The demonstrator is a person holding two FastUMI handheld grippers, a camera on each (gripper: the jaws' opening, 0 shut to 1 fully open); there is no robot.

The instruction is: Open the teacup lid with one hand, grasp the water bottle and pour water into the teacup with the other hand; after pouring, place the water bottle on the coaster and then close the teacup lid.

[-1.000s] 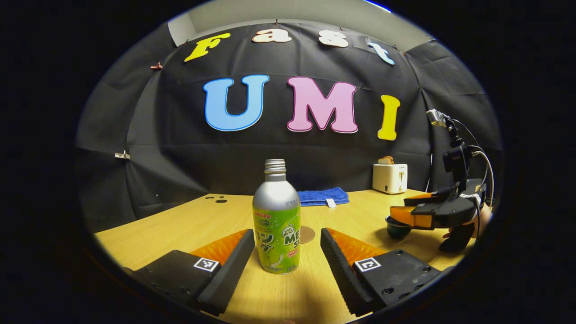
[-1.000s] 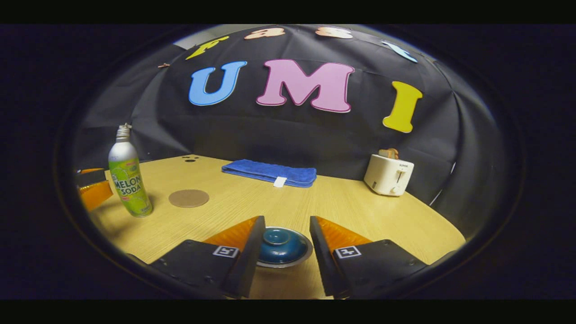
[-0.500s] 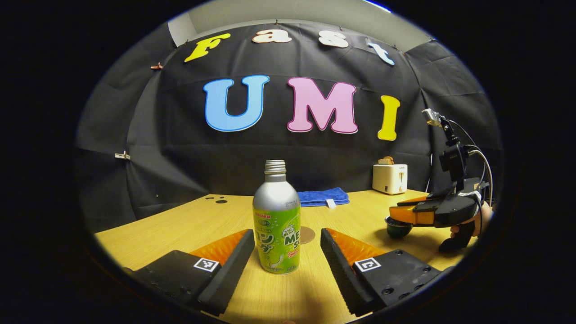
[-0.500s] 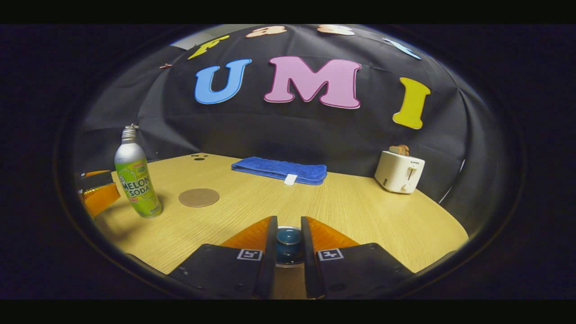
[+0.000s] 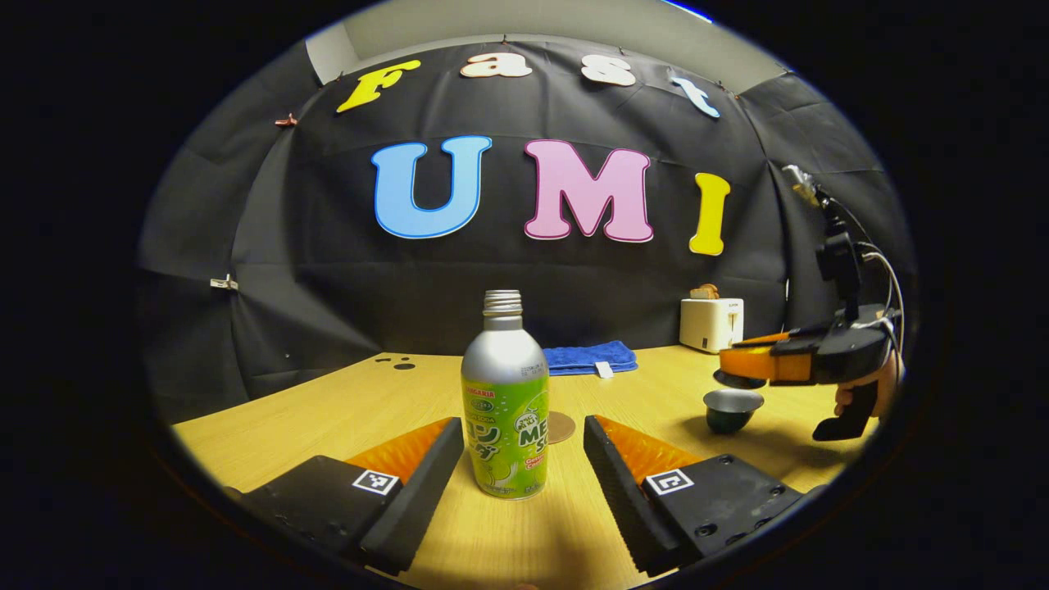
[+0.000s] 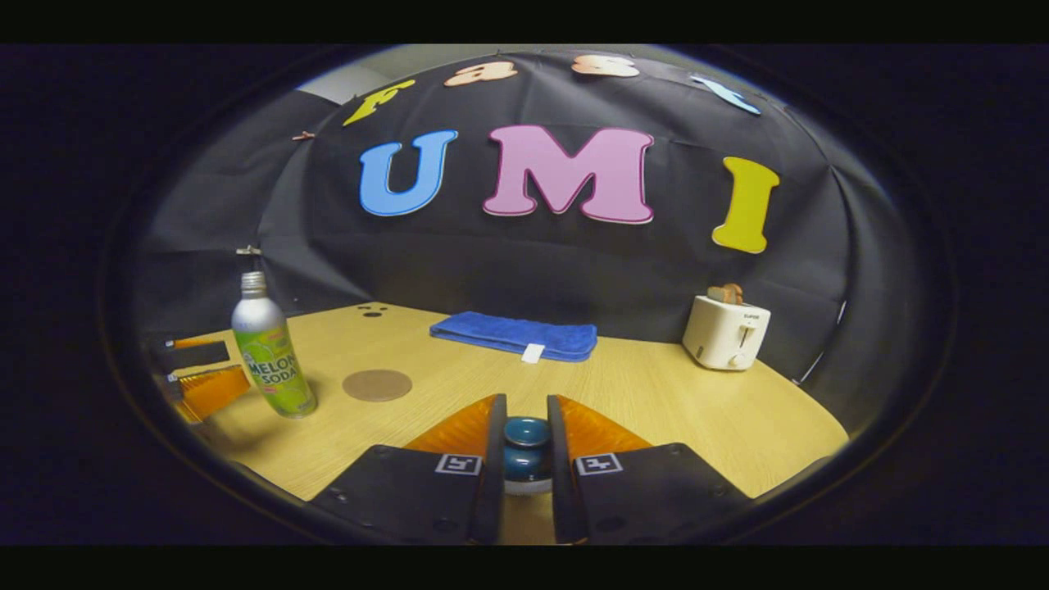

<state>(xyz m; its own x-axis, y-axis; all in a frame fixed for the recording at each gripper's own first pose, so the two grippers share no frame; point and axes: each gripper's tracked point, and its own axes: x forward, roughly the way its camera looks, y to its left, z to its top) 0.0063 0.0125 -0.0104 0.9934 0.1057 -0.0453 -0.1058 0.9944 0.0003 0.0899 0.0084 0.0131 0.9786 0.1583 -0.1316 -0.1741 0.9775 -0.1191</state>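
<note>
1. Lid [image 6: 526, 442] pinched by its knob in the right gripper [image 6: 524, 459], raised above the teacup [image 5: 732, 409], leaving it uncovered for pouring.
2. Left gripper [image 5: 524, 459] spread wide, straddling the upright water bottle [image 5: 503, 401], ready to grasp.

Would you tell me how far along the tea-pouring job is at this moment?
Done: the lid is off the teacup, pinched in the right gripper. In hand: the open left gripper flanks the water bottle, not gripping. Left: pouring, bottle onto coaster, re-lidding.
</note>
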